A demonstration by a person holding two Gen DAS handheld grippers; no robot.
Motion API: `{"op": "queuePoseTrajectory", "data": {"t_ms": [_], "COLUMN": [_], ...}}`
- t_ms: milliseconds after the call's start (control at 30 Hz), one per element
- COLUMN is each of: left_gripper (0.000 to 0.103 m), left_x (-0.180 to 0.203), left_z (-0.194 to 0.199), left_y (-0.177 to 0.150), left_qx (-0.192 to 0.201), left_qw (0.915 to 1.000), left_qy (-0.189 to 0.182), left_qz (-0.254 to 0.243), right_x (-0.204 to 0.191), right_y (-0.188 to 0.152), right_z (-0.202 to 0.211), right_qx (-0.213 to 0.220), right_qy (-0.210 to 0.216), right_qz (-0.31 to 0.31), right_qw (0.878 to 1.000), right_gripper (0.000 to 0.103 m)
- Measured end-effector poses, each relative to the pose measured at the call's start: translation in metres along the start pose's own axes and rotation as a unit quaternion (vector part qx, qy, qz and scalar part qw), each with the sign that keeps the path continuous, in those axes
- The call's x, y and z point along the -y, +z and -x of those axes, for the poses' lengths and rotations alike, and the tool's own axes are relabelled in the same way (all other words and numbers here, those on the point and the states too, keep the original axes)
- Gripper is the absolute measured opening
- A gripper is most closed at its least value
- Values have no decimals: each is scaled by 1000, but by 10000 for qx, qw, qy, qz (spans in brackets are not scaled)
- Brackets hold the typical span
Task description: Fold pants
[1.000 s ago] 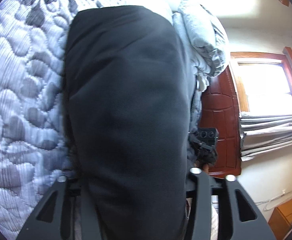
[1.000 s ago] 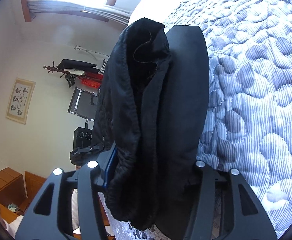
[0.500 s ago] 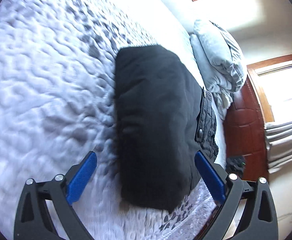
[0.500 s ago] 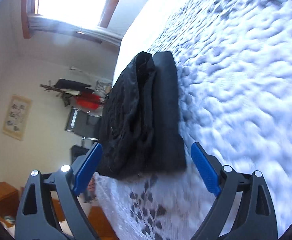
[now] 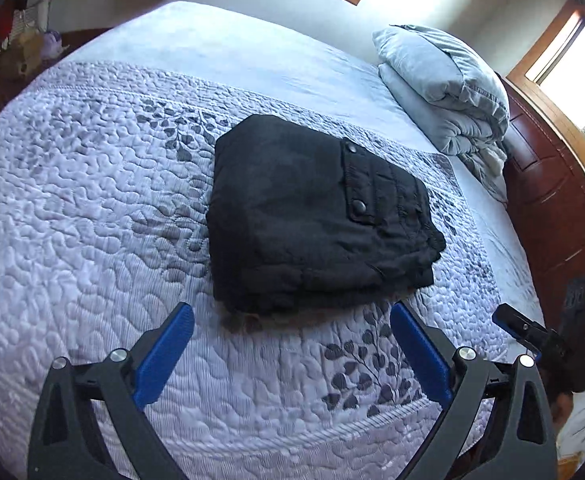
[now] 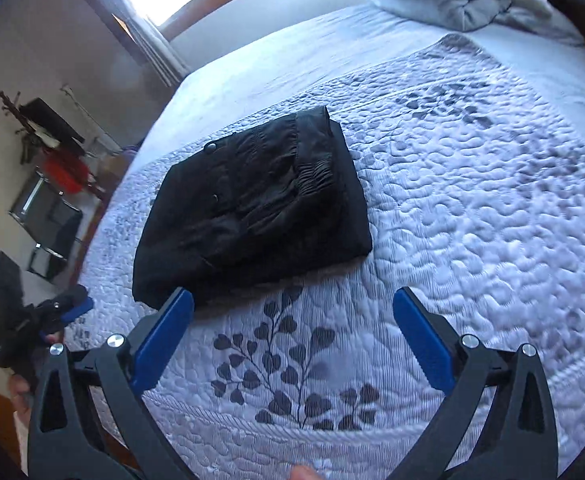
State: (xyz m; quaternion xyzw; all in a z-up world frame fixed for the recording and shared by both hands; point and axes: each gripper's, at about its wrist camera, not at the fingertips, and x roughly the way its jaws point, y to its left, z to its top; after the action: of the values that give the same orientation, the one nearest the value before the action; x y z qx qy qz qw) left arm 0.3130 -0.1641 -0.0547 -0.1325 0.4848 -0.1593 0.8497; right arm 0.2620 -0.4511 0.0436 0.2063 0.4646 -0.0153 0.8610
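on the quilted bedspread [image 5: 92, 200] the black pants [image 5: 312, 220] now lie as a compact folded bundle, well short of the pile of grey bedding [image 5: 444, 88] near the headboard. a second ago we had both grippers clamped on the cloth, the fabric filling each wrist view; half a second ago the jaws had already let go and the bundle sat close in front of us. now we have pulled further back and higher, so the whole bundle shows with bare quilt between it and our fingertips.

our left gripper [image 5: 292, 324] is released, blue pads spread wide and holding nothing. our right gripper [image 6: 292, 312] is likewise released and empty, its left pad just overlapping the near corner of the pants [image 6: 252, 200] in view, though we cannot tell that it touches.

we judge the fold to be finished: the snap-button pocket flap [image 5: 356, 184] faces up, the elastic waistband [image 6: 312, 160] lies along one edge, and the layers look stacked and square enough. only a slight ruffle remains at the open edge.
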Motion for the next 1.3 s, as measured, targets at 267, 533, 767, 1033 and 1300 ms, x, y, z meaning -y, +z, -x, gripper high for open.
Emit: {"op": "queuePoseTrajectory", "data": {"t_ms": [267,533,767,1033,1300], "left_gripper": [99,99,99,99,99], "left_x": [39,69,76,70,63], "left_z": [40,80,93,87,74], "left_y": [-17,-29,-34,-34,-34], "left_qx": [315,715,858,790,633], "left_qw": [9961,9864,9837,9844,9877], "left_qy": [534,808,826,921,882], "left_qz": [-628,-1238,-1351,-1277,-1127], "right_x": [-30,-54,-63,-70,-70], "right_y": [-24,-37,-37,-38,-39], "right_z": [34,49,56,49,46], "right_qx": [173,240,334,239,214], "right_qy": [-959,-1227,-1759,-2174,-2306], "right_qz": [152,430,518,695,773], "right_qw": [9951,9912,9825,9733,9697], "right_gripper": [100,100,100,100,100]}}
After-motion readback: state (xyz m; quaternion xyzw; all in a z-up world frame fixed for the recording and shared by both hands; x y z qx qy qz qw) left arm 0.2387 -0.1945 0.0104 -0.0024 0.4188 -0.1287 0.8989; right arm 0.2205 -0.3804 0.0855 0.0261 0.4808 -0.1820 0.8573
